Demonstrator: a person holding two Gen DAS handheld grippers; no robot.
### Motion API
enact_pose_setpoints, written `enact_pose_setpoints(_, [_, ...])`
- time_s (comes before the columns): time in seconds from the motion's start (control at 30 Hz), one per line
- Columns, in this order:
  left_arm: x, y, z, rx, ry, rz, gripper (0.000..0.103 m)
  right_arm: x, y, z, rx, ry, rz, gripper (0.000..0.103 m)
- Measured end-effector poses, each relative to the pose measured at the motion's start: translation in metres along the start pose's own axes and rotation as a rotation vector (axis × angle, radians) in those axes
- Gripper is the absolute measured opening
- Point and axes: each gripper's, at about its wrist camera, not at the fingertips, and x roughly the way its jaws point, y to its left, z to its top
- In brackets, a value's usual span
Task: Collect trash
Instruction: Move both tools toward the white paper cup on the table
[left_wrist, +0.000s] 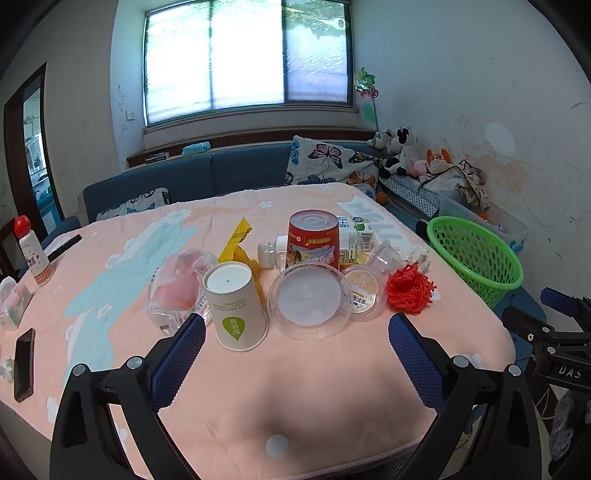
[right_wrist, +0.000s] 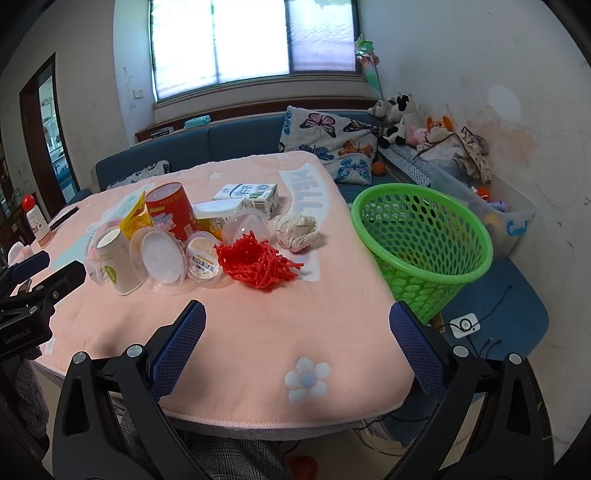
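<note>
Trash lies in a cluster on the pink table cloth (left_wrist: 295, 387): an upturned paper cup (left_wrist: 236, 304), a clear plastic lid (left_wrist: 308, 297), a red can (left_wrist: 314, 240), a red mesh net (left_wrist: 410, 288), a small sealed cup (left_wrist: 364, 290), a yellow wrapper (left_wrist: 236, 240) and a clear plastic bag (left_wrist: 177, 291). The right wrist view adds a crumpled tissue (right_wrist: 297, 230) and a milk carton (right_wrist: 251, 194). A green basket (right_wrist: 421, 243) stands off the table's right edge. My left gripper (left_wrist: 295, 325) is open, just short of the cup and lid. My right gripper (right_wrist: 295, 317) is open and empty, short of the net (right_wrist: 258, 264).
A phone (left_wrist: 24, 363) lies at the table's left edge, with a red-capped bottle (left_wrist: 35, 251) and a tissue pack (left_wrist: 13, 302) beyond. A blue sofa (left_wrist: 221, 170) with butterfly cushions lies behind the table. A blue chair (right_wrist: 502, 317) carries the basket.
</note>
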Motion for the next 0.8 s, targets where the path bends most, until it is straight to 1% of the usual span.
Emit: enact_pose_setpoints(0.8, [0.011, 0.005, 0.004, -0.008, 0.012, 0.006, 0.096, 0.010, -0.001, 0.011, -0.015, 0.007, 0.011, 0.099])
